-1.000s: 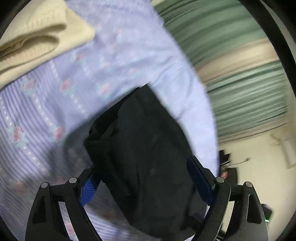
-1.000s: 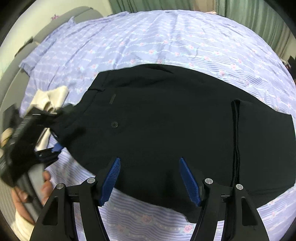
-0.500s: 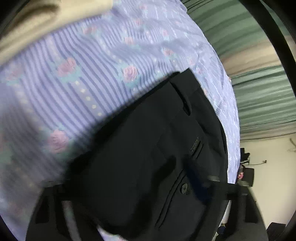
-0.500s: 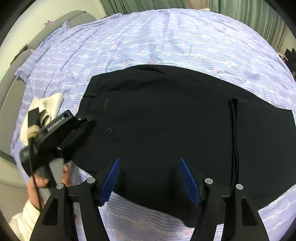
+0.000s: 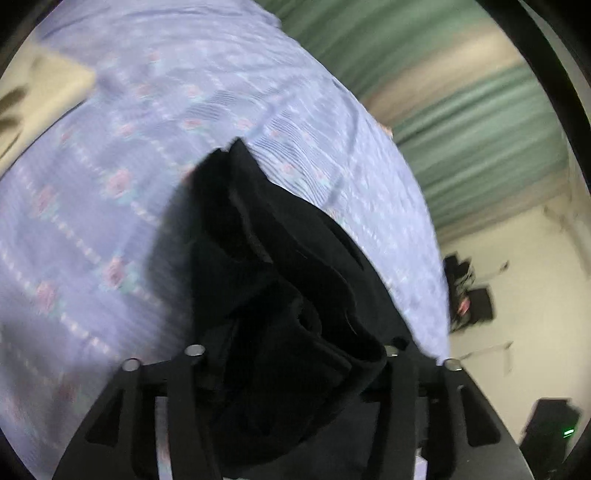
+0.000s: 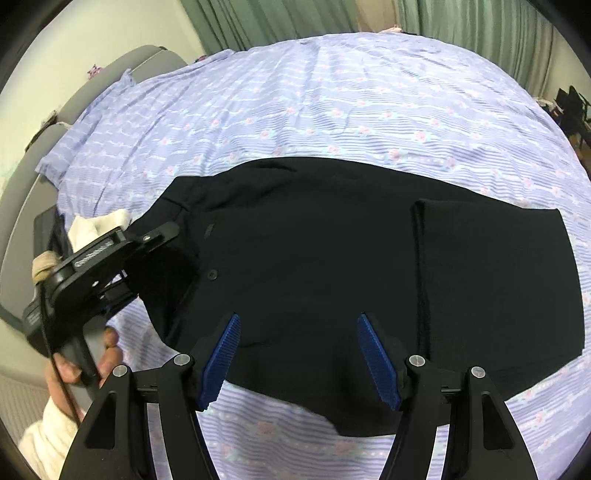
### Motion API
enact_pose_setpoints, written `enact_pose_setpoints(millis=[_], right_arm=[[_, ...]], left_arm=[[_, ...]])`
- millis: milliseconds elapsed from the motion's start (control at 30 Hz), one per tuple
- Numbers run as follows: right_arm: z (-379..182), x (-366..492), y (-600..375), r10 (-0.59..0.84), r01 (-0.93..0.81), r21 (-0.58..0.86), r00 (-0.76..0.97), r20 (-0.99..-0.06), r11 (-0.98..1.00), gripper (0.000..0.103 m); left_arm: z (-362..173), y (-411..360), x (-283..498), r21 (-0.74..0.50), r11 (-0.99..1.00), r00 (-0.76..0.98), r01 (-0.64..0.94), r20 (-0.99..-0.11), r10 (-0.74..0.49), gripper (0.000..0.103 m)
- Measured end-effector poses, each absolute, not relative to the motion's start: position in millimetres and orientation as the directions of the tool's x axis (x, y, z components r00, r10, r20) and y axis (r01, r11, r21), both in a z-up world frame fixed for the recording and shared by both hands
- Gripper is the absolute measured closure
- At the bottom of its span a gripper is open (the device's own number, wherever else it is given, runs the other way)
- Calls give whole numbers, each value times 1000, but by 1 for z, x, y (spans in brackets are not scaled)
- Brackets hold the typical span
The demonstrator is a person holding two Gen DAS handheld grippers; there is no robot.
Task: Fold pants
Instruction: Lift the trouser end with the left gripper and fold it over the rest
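Since the earlier frame, left gripper (image 6: 155, 258) jaws have been closing, now clenching bunched waistband of one pair of black pants (image 6: 332, 251) lying on the striped bedsheet (image 6: 332, 92). Long axis is running rightward from it. Right gripper (image 6: 299, 358) is hovering open, empty, nearer the middle.

Pants (image 6: 332, 251) on bedsheet (image 6: 332, 103) (waistband leftward), curtains (image 6: 280, 18) behind

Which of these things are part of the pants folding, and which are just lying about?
In the job: black pants; left gripper, closing on their waistband; right gripper, open above them.

Lying about: cream cloth; floral bedsheet; green curtains.
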State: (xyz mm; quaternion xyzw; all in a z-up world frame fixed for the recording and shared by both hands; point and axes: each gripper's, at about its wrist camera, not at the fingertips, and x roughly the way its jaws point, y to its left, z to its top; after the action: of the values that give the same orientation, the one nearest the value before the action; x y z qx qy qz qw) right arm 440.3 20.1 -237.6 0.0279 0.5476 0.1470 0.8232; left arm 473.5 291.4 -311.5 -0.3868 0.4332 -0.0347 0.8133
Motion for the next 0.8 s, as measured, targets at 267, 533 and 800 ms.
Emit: enact_pose_setpoints(millis=[267, 533, 800], right_arm=[[-238, 442, 3, 274, -167, 228, 359, -892, 959, 36], [-238, 439, 7, 228, -212, 158, 364, -903, 964, 36], [-224, 430, 20, 281, -317, 163, 378, -882, 934, 37]], left_arm=[[-320, 276, 462, -435, 820, 539, -373, -821, -190, 49], [-362, 313, 455, -462, 718, 482, -520, -853, -200, 42], [-299, 310, 434, -540, 725, 581, -427, -778, -237, 85]])
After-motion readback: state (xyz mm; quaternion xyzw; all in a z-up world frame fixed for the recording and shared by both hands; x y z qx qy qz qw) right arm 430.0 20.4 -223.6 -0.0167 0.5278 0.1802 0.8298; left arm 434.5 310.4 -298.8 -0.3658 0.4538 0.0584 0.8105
